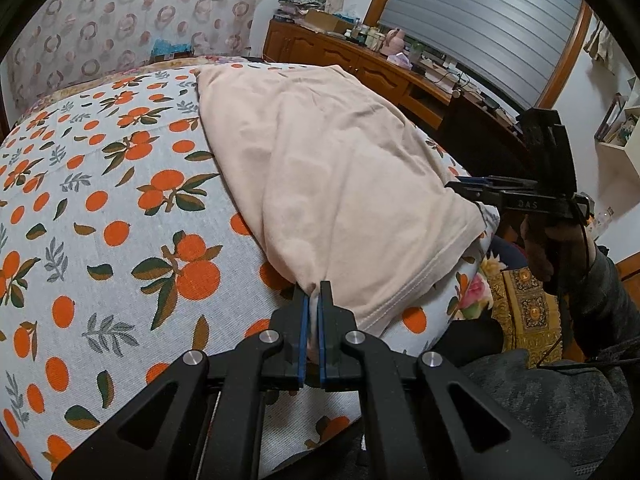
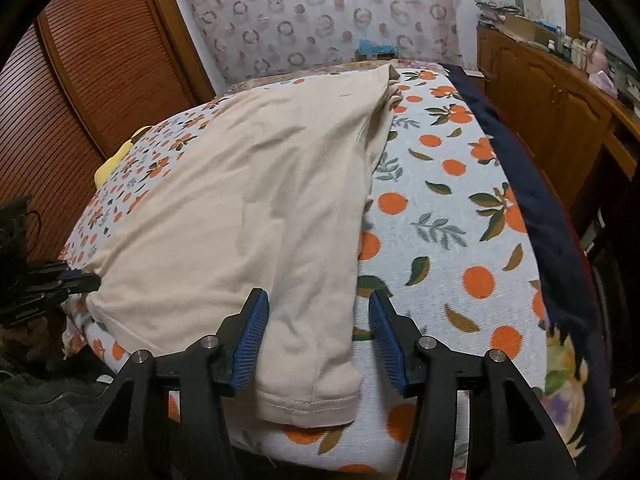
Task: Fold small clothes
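Note:
A pale pink garment (image 1: 332, 168) lies on the orange-print bed cover (image 1: 120, 208), folded lengthwise. My left gripper (image 1: 314, 292) is shut on the garment's near corner. The garment also shows in the right wrist view (image 2: 240, 208), with its hemmed end (image 2: 308, 400) at the bed's near edge. My right gripper (image 2: 316, 300) is open, one jaw on each side of that hemmed end, just above it. The right gripper also shows in the left wrist view (image 1: 460, 184) at the garment's right corner, and the left gripper shows at the left of the right wrist view (image 2: 86, 278).
A wooden cabinet (image 1: 360, 60) with clutter on top runs along the right of the bed. A louvered wooden door (image 2: 88, 80) stands on the left. A patterned headboard cloth (image 2: 320, 12) is behind. A dark blue blanket (image 2: 532, 200) borders the bed's right side.

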The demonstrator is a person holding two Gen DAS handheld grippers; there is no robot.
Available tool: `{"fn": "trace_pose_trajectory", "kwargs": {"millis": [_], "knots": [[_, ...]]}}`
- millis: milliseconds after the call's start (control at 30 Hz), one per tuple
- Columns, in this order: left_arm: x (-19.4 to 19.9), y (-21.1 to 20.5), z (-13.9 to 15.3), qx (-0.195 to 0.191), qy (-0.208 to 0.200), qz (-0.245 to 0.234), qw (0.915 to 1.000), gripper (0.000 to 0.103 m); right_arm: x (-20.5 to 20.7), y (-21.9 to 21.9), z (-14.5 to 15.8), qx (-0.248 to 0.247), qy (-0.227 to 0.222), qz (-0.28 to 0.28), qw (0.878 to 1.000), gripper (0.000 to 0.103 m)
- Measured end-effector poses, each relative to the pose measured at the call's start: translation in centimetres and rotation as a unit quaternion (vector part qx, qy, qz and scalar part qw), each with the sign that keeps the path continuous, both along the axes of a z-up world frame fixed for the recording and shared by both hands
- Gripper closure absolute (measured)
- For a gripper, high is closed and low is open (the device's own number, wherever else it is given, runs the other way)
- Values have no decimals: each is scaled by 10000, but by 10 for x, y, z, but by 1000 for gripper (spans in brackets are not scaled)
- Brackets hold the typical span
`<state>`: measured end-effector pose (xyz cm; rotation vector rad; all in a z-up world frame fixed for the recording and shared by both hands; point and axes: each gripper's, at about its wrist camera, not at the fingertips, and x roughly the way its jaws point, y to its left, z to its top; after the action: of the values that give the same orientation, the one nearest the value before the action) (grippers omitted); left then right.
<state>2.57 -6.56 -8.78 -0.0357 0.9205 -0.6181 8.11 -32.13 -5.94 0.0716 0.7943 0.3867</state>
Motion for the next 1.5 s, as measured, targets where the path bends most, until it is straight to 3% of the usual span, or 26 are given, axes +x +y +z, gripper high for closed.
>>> {"fn": "trace_pose_trajectory", "kwargs": {"millis": [167, 600, 700, 867, 933, 1267, 1500], "knots": [[1, 0, -1, 11, 10, 3, 10000, 99, -2, 8, -2, -165, -18, -57, 9998, 44], [1, 0, -3, -9, 52, 24, 10000, 99, -11, 29, -4, -249, -17, 129, 9996, 44], [1, -1, -5, -89, 78, -48, 9999, 99, -14, 29, -6, -209, -55, 128, 9997, 52], [-3, -4, -1, -186, -47, -200, 9996, 99, -15, 33, -9, 28, -31, 342, 9994, 83], [-4, -2, 7, -304, -168, -167, 9993, 100, -15, 30, -7, 64, -101, 369, 9992, 89], [20, 15, 59, -845, -708, 191, 9937, 100, -20, 1, 41, 589, -904, 279, 9938, 91], [76, 21, 92, -1090, -898, 327, 9894, 100, 6, -3, 74, 562, -1396, 246, 9883, 91]]}}
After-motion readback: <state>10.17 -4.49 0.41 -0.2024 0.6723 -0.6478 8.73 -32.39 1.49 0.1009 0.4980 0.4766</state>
